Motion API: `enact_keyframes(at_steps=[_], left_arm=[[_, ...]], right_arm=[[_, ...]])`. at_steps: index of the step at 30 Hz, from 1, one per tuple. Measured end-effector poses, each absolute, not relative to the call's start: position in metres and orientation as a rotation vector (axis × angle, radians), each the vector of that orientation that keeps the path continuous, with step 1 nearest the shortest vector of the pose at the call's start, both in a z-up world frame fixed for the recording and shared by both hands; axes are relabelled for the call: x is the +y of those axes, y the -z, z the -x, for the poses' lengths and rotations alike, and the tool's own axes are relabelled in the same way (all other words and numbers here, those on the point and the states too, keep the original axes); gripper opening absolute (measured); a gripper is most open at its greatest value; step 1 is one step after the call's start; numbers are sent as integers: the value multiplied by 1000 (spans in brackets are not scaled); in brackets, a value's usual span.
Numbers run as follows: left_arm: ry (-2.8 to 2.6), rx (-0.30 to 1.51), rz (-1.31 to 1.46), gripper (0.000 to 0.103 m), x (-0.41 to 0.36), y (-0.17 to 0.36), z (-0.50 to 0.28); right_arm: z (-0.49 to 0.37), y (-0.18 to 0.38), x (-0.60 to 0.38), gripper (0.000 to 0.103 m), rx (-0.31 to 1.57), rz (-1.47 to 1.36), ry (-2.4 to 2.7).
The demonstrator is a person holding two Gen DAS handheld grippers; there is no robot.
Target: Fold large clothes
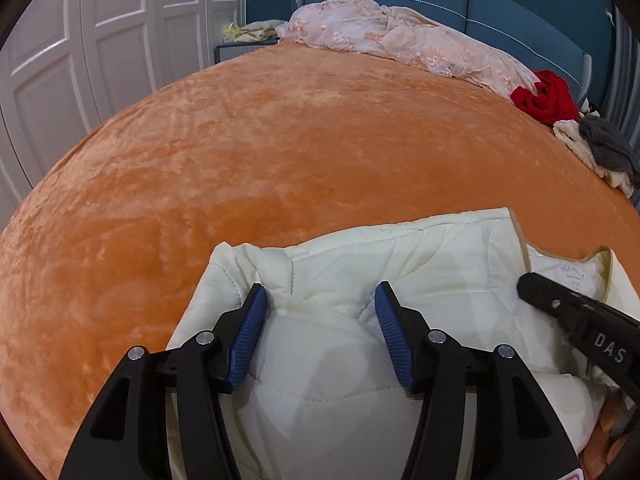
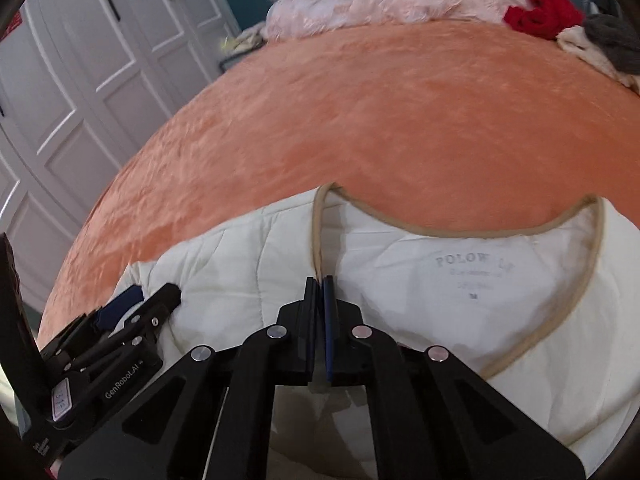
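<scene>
- A cream quilted jacket [image 2: 440,280] lay at the near edge of a bed covered by an orange plush blanket [image 1: 280,140], its lining and printed neck label facing up.
- The right gripper [image 2: 319,280] had its 2 jaws pressed together on the tan-piped front edge [image 2: 318,232] of the jacket, just below the collar opening; the piping ran up from between the blue pads.
- The left gripper [image 1: 320,300] stood about half open over the folded left part of the jacket. Its 2 blue pads [image 1: 250,340] touched the fabric on either side of a raised fold, but they did not pinch it.
- In the left wrist view, the right gripper's black body [image 1: 580,320] came in from the right, lying over the collar area.
- At the far side of the bed a pink floral quilt [image 1: 400,40] was heaped against a blue headboard [image 1: 500,4].
- A red garment [image 1: 546,96], a grey knit [image 1: 608,144] and a cream fleece [image 1: 576,140] were piled at the far right corner.
- White panelled wardrobe doors [image 1: 100,40] stood to the left of the bed.
</scene>
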State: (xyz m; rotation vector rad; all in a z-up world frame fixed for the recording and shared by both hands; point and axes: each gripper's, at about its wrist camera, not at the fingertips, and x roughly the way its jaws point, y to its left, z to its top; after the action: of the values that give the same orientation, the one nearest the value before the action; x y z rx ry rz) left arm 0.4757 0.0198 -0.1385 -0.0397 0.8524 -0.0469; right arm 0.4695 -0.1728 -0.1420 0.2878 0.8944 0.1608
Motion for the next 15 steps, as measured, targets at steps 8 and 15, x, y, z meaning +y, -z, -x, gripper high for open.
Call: enact_keyframes(at_steps=[8, 15], left_arm=[[31, 849, 10, 56, 15, 142, -477], [37, 886, -11, 57, 10, 114, -476]], right_arm=[[-479, 150, -180, 0, 914, -293, -95], [-434, 99, -253, 22, 777, -467, 31]])
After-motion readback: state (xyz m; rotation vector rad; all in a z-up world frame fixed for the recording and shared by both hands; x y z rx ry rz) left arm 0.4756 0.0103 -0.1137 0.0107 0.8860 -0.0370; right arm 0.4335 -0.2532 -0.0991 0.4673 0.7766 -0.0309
